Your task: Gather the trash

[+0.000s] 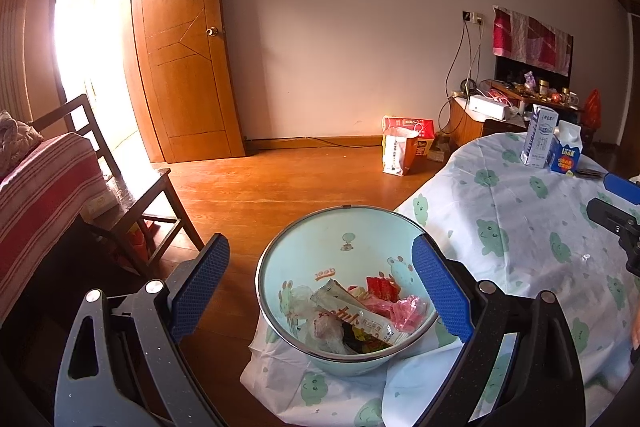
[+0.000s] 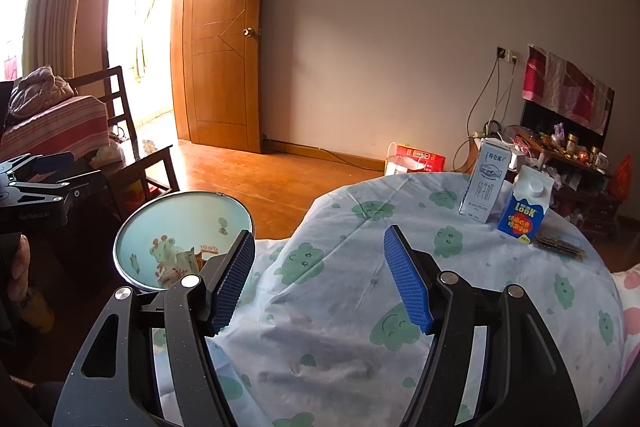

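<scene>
A pale blue bowl (image 1: 320, 247) with cartoon animals sits at the edge of the cloth-covered table (image 1: 520, 227). It holds several wrappers: a long white one (image 1: 360, 323), a pink one (image 1: 408, 311), a red one (image 1: 382, 287) and clear plastic. My left gripper (image 1: 320, 243) is open around the bowl; its right pad overlaps the rim and its left pad stands clear. My right gripper (image 2: 319, 237) hangs open over the bare tablecloth (image 2: 340, 287), nothing between its pads. The bowl (image 2: 160, 223) lies to its left. A white milk carton (image 2: 486, 187), a blue carton (image 2: 524, 205) and a dark flat packet (image 2: 560, 247) stand at the far right.
A dark wooden chair (image 1: 132, 195) and a striped cushion (image 1: 44, 195) stand left of the bowl. Paper bags (image 1: 404, 143) sit on the wooden floor by the wall. A cluttered low cabinet (image 2: 568, 163) is behind the table. A door (image 1: 184, 47) stands open.
</scene>
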{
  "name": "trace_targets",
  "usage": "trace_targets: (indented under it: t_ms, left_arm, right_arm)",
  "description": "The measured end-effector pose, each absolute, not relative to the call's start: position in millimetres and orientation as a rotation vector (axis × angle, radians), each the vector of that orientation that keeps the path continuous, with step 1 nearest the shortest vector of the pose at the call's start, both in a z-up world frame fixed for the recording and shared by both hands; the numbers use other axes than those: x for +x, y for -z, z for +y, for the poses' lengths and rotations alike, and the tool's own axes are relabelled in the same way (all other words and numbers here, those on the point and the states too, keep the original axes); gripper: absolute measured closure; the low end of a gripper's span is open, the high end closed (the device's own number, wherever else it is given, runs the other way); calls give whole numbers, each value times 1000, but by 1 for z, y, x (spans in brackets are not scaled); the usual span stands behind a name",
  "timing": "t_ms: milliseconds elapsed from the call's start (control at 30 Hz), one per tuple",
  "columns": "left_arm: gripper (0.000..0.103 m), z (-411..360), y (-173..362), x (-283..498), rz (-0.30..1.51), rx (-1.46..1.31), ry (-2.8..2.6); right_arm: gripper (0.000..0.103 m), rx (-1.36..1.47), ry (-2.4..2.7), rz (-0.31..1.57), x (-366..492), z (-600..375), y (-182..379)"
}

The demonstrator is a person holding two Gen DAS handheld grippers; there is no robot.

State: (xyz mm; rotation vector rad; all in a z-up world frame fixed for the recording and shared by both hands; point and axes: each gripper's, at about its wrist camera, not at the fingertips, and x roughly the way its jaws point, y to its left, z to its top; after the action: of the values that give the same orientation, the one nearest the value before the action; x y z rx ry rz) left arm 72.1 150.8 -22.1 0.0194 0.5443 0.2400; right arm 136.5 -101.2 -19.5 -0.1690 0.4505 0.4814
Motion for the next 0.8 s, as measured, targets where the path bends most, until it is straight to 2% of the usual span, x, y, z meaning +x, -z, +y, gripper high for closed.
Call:
trace_targets:
  t_ms: [233,333,600,700,800]
  left_arm:
    - [12,152,21,72,549,-3,-228]
    - [12,153,22,72,552,-7,-235]
    - [12,154,23,73,559,-20,-217]
    - [12,155,25,74,565,-24,-218]
    - [12,157,28,76,571,-36,-216]
  right_arm:
    - [36,-161,-469,448,138,-105,19]
    - [28,-158,-457,435,138,-108,19]
    - [28,-148,-396,448,152,-131,21]
    - [18,-129,-339,471,167,-153,27]
    - [16,-90,-218,567,202,-195,42]
